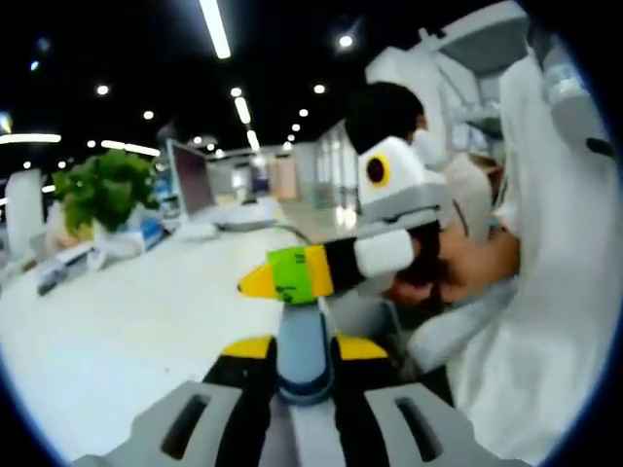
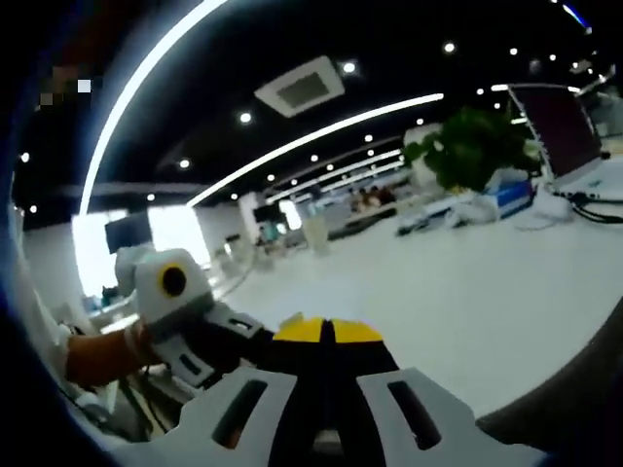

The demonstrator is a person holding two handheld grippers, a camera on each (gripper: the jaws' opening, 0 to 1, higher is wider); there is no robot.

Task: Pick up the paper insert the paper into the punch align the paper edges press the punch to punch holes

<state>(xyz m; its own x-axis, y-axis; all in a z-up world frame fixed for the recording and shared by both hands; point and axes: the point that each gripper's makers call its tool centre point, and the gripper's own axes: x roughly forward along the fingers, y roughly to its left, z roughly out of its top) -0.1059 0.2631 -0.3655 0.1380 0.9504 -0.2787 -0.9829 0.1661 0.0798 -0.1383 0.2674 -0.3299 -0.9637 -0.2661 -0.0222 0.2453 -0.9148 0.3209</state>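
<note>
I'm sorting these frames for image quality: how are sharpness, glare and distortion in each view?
Left gripper view: soft overall, the right gripper slightly blurred, the table washed out by bright light. Right gripper view: strong fisheye bending of the ceiling light strips, the plant fuzzy, the left gripper blurred at the dark lower edge.

Both cameras ride low above a white tabletop (image 1: 117, 331), looking out along their own jaws across an open office. The left gripper view faces a potted plant (image 1: 102, 190) and a monitor (image 1: 190, 180), with the right gripper (image 1: 282, 274) close in from the right. The right gripper view faces the same plant (image 2: 472, 146) and monitor (image 2: 555, 122) from farther off, the left gripper (image 2: 200, 341) near its lower left.
</note>
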